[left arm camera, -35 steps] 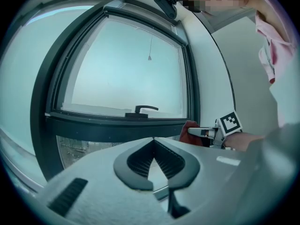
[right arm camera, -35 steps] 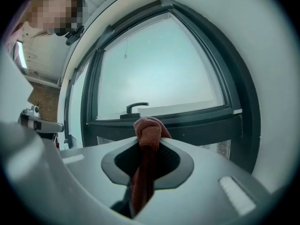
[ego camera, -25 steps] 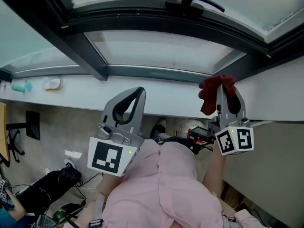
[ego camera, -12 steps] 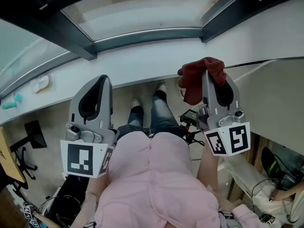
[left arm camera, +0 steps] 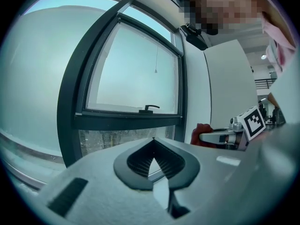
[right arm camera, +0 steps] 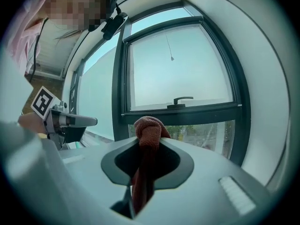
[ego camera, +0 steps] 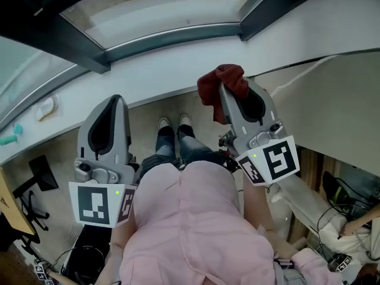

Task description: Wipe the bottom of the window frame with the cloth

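Rust-red cloth (ego camera: 209, 91) pinched fast in right gripper (ego camera: 228, 95), bunched beyond its tips, near the white sill (ego camera: 148, 79). Not yet at the bottom of the window frame (ego camera: 172, 39): farther off, long axis left to right. Tips of left gripper (ego camera: 111, 103) together, empty, well left of cloth.

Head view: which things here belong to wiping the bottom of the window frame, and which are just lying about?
Part of the job:
- red cloth, clamped in the right gripper
- window frame, its dark bottom rail

Lying about:
- white object on the sill
- teal object on the same sill
- left gripper, shut on nothing
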The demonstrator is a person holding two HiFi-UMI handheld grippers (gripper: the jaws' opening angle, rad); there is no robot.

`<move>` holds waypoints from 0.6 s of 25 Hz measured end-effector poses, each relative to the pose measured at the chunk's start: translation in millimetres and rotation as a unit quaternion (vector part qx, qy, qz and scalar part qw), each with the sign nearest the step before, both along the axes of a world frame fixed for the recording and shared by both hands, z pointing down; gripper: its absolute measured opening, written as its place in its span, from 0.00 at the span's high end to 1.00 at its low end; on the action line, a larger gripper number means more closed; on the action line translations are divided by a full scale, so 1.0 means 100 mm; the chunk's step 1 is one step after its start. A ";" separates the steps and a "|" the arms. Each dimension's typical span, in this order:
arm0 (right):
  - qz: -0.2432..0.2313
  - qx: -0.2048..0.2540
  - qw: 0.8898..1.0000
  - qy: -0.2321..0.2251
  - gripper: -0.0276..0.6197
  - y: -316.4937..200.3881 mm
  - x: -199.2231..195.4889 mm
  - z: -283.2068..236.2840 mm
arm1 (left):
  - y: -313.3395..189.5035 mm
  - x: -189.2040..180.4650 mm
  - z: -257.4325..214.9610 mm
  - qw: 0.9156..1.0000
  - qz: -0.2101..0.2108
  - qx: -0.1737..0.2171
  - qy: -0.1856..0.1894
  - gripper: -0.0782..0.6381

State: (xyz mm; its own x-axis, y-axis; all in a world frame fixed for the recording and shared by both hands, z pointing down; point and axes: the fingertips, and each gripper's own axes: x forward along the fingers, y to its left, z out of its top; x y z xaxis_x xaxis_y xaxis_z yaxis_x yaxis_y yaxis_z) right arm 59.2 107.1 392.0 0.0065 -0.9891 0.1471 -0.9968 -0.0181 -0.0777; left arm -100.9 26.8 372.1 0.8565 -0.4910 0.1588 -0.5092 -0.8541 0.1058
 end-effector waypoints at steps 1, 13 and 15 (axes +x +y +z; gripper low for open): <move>0.001 -0.005 1.000 0.004 0.86 -0.05 -0.02 0.04 | -0.03 0.00 0.04 1.000 0.004 -0.005 0.003 0.90; -0.032 0.047 0.998 0.002 0.86 0.07 -0.17 -0.42 | 0.28 0.08 -0.34 1.000 0.003 0.008 0.011 0.90; -0.028 0.045 0.999 -0.006 0.86 0.17 -0.10 -0.45 | 0.38 0.19 -0.42 1.000 0.008 0.020 0.016 0.90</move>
